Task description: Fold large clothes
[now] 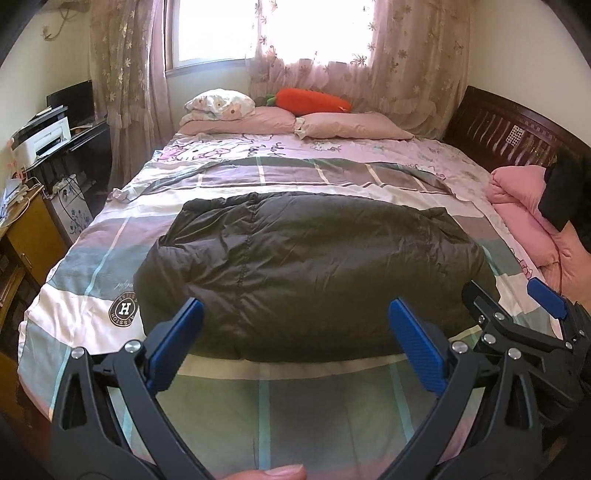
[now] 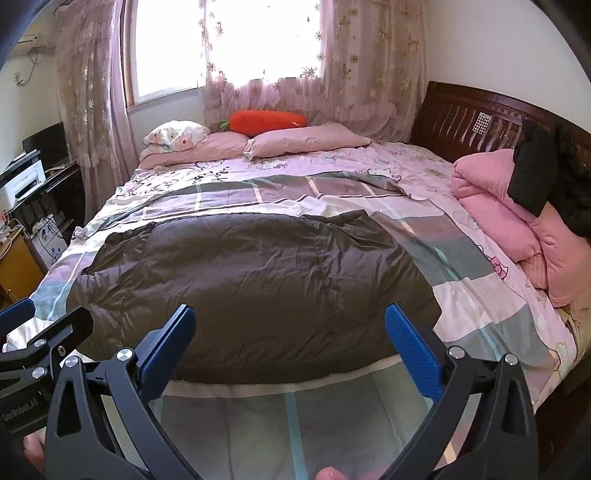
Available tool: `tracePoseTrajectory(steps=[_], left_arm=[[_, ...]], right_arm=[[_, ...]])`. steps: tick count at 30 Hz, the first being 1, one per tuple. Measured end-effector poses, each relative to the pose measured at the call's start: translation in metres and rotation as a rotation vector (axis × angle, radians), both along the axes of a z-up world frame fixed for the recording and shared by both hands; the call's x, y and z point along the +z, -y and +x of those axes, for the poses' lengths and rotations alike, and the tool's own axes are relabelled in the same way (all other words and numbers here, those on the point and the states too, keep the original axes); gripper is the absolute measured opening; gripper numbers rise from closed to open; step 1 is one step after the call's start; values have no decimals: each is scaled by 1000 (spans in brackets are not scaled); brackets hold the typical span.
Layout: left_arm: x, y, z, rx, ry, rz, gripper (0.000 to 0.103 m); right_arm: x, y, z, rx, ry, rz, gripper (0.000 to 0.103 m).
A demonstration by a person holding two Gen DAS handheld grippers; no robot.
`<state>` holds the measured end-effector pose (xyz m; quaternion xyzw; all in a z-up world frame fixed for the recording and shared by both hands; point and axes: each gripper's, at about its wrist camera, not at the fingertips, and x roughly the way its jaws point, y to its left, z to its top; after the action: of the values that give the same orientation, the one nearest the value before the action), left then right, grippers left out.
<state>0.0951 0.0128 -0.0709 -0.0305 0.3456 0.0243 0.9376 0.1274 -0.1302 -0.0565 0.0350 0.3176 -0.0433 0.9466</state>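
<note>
Bright window [image 1: 218, 29] at the far wall, daylight pouring through floral lace curtains [image 1: 406, 55]; cream walls [image 2: 487, 48] either side; dark wooden headboard [image 2: 469, 118] along the right; wide bed [image 1: 74, 266] under a checked cover, pink pillows [image 1: 347, 125] and a carrot cushion [image 2: 266, 120] near the window; cluttered desk with a white printer [image 1: 42, 138] at left.
</note>
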Motion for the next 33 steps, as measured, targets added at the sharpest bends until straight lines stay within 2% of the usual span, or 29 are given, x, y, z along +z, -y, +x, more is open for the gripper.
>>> tracePoseTrajectory(steps=[33], left_arm=[[-3, -3, -4, -14, 0, 18, 101]], right_arm=[[-2, 2, -1, 1, -5, 0, 102]])
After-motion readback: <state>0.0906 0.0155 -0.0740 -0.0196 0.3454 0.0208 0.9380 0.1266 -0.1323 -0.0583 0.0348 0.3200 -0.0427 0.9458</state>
